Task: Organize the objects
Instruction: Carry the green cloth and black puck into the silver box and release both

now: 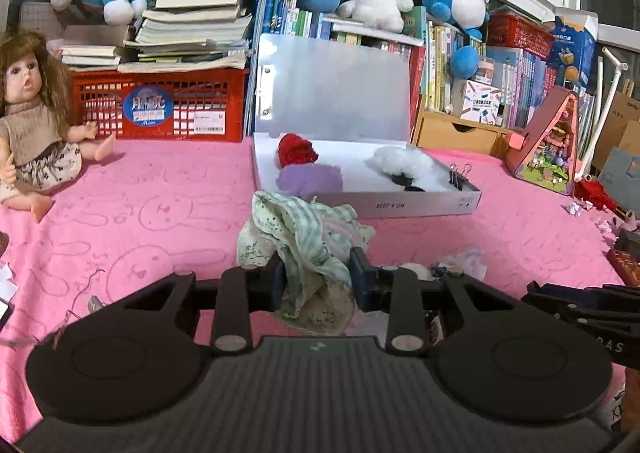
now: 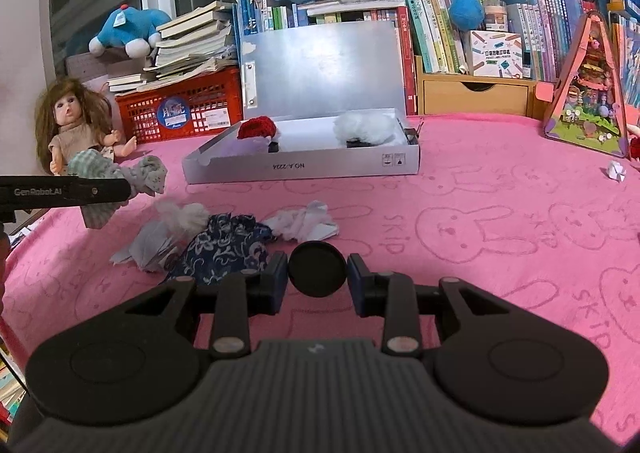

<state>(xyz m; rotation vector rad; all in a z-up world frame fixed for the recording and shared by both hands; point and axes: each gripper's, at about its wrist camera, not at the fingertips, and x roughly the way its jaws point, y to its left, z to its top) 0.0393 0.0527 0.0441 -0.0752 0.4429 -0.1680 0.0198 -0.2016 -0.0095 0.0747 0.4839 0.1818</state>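
Both grippers are loaded: left gripper point(image 1: 318, 279) is pinching a floppy green checked cloth point(image 1: 304, 237), lifted off the pink blanket point(image 1: 140, 213) just short of the open white box point(image 1: 400, 205). Right gripper point(image 2: 318, 279) clamps a small black round lid point(image 2: 317, 269); rigid, probably slick, so squeeze across its edges.

Left view: riding low over the pink cover point(image 1: 168, 189), facing the box point(image 1: 416, 205) and bookshelf, close up.
Right view: sitting further right, facing the same box point(image 2: 312, 169) (seen from slightly farther off).
Shared: box, doll point(image 1: 36, 121) point(image 2: 76, 121), red crate point(image 1: 160, 109) point(image 2: 188, 109).
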